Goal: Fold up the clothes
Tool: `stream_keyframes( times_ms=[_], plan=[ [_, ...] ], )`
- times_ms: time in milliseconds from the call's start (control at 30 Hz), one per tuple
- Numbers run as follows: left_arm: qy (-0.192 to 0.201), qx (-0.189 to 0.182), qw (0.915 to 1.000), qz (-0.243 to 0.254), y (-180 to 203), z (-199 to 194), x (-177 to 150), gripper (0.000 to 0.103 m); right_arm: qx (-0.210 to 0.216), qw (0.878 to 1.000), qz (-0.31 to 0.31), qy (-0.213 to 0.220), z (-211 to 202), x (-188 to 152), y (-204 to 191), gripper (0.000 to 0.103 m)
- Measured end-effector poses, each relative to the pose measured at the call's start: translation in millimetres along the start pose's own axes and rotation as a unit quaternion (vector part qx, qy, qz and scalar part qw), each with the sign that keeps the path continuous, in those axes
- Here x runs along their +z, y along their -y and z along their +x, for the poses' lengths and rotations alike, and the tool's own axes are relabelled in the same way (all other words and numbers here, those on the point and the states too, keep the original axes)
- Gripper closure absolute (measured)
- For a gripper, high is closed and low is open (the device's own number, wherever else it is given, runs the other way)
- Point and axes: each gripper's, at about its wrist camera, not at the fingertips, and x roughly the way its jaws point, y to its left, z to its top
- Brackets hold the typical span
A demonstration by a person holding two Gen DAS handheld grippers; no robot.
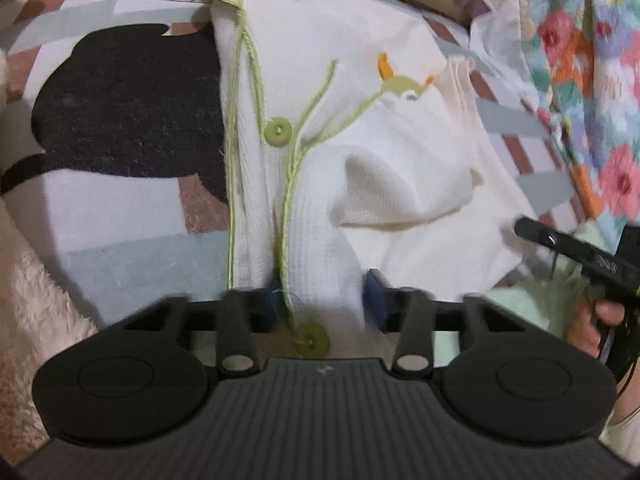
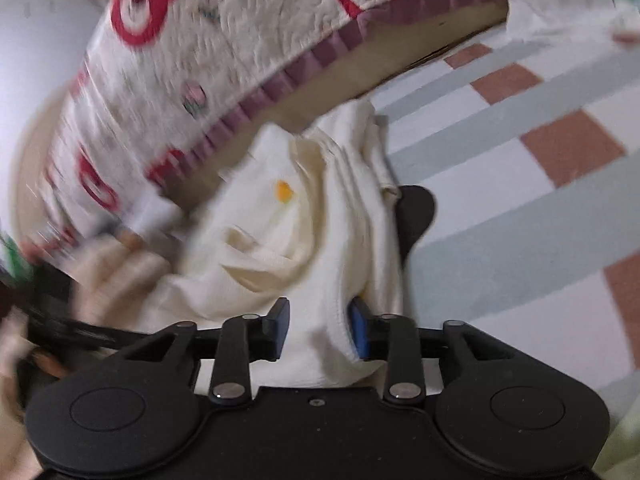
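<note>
A white waffle-knit garment (image 1: 360, 80) with lime-green trim, green buttons (image 1: 277, 131) and an embroidered flower lies spread on a patterned rug (image 1: 120, 240). My left gripper (image 1: 324, 300) is shut on its near hem, with cloth and a lower button between the blue pads. At the right edge a hand holds the black frame of the other gripper (image 1: 580, 254). In the right wrist view, my right gripper (image 2: 320, 330) is shut on a bunched fold of the same garment (image 2: 304, 232), which rises crumpled in front of it. This view is motion-blurred.
A floral quilt (image 1: 600, 80) is piled at the right and a fluffy cream blanket (image 1: 32, 300) at the left. The rug carries a large black shape (image 1: 120, 108). A quilt with red bears (image 2: 200, 60) sits beyond the garment; a hand (image 2: 116, 276) is at the left.
</note>
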Motion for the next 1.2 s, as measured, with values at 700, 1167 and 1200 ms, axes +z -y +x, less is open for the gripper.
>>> stream_keyframes(
  times_ms=[700,1167,1200],
  plan=[
    [0.076,0.137,0.9865,0.046,28,-60,-14,0.066,-0.167,0.984,-0.065,0.009,-17,-26,-28,0.097],
    [0.128,0.094,0.8732,0.461,99,-25,14,0.041,-0.212,0.964,-0.139,0.076,-11,-2,-90,0.082],
    [0.132,0.089,0.87,0.467,100,-21,20,0.038,-0.206,0.967,-0.133,0.072,-6,-3,-89,0.082]
  ],
)
